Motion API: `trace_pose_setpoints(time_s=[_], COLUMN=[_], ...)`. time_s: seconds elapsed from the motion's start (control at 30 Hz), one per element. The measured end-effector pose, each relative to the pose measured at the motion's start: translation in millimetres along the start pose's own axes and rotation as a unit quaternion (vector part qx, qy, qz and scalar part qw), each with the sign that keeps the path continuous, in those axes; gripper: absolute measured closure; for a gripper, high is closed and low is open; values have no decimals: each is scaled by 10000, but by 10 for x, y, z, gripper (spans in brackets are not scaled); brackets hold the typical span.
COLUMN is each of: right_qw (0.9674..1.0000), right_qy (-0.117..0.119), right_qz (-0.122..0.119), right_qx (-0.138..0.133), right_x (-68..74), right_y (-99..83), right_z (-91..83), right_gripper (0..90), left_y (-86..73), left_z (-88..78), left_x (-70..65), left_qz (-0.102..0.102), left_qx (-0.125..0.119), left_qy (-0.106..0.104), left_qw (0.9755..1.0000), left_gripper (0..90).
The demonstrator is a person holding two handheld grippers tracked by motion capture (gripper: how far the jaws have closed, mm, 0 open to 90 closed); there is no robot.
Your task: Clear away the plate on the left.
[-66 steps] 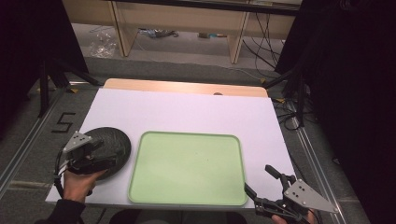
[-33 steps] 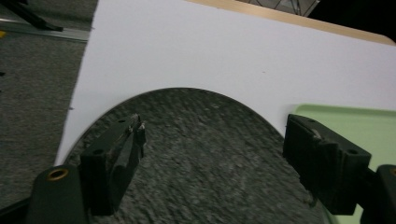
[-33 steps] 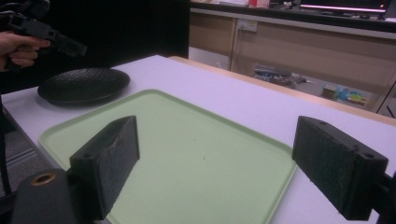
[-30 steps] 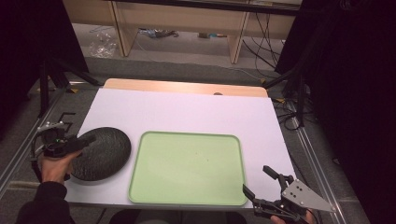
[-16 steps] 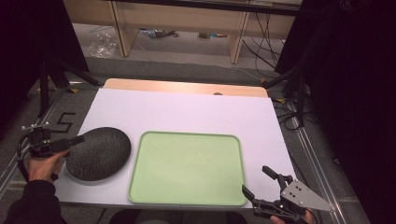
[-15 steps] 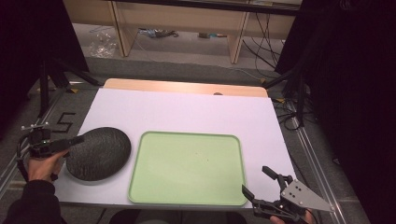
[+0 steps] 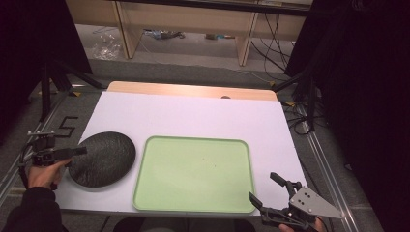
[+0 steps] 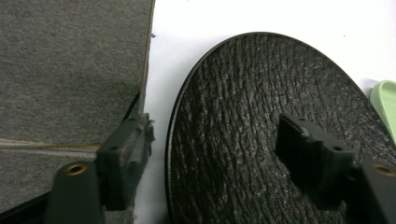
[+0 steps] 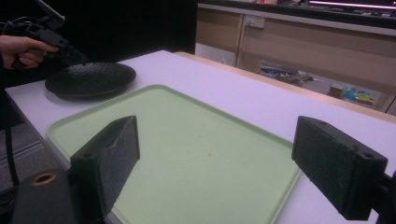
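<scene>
A round black textured plate [image 7: 101,158] lies at the left of the white table, beside a bare light green tray [image 7: 193,139]. My left gripper [image 7: 76,151] is at the plate's left rim, held by a hand off the table's edge. In the left gripper view it [image 8: 217,161] is open; one jaw is over the plate [image 8: 252,116] and the other is outside the rim. My right gripper [image 7: 263,187] is open at the tray's near right corner. In the right gripper view it [image 9: 215,163] faces across the tray [image 9: 196,135] toward the plate [image 9: 91,77].
The white table top [image 7: 193,116] has a wooden strip [image 7: 193,90] along its far edge. Metal frame rails run along both sides over grey carpet [image 8: 70,70]. Shelving and cables [image 7: 290,43] stand beyond the table.
My left gripper has pulled back from over the plate to its left rim, and the plate has shifted slightly. My right gripper has stayed put.
</scene>
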State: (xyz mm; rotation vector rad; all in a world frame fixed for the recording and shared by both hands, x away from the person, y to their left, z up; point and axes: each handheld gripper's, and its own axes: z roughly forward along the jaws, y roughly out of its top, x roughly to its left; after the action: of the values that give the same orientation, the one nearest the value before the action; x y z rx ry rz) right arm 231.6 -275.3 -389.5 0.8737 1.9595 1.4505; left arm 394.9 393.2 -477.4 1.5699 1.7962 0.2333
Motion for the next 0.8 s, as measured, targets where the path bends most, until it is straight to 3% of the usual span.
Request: trace_pose_setpoints(time_s=[0.03,0.2,0.27,0.37,0.5,0.6,0.67,0.8], right_qw=[10000,10000,10000,10000,10000,10000,10000,10000], right_qy=[8,20,7,-37,14,-4,-3,10], right_qz=[-27,-52,-56,-56,-3,-10,-40,-44], right_qx=[3,-17,-61,-7,61,61,37,58], right_x=[-4,-6,-6,-6,3,-1,-6,0], right_y=[3,1,-3,0,1,-3,-3,-1], right_z=[-1,5,12,6,4,11,15,17], right_gripper=[159,159,160,161,161,162,163,163], left_y=[-4,-12,-17,-20,-19,-32,-40,-49], left_z=[24,43,53,47,40,35,28,-23], left_x=[5,43,62,86,125,172,201,261], left_qz=[-165,-238,-360,-338,-626,-647,-783,-1113], left_qx=[-28,151,149,184,173,175,169,19], left_qy=[-109,-180,-298,-245,-239,-324,-452,-859], left_qw=[9998,9994,9988,9990,9976,9972,9958,9901], left_gripper=[286,396,436,502,607,678,696,751])
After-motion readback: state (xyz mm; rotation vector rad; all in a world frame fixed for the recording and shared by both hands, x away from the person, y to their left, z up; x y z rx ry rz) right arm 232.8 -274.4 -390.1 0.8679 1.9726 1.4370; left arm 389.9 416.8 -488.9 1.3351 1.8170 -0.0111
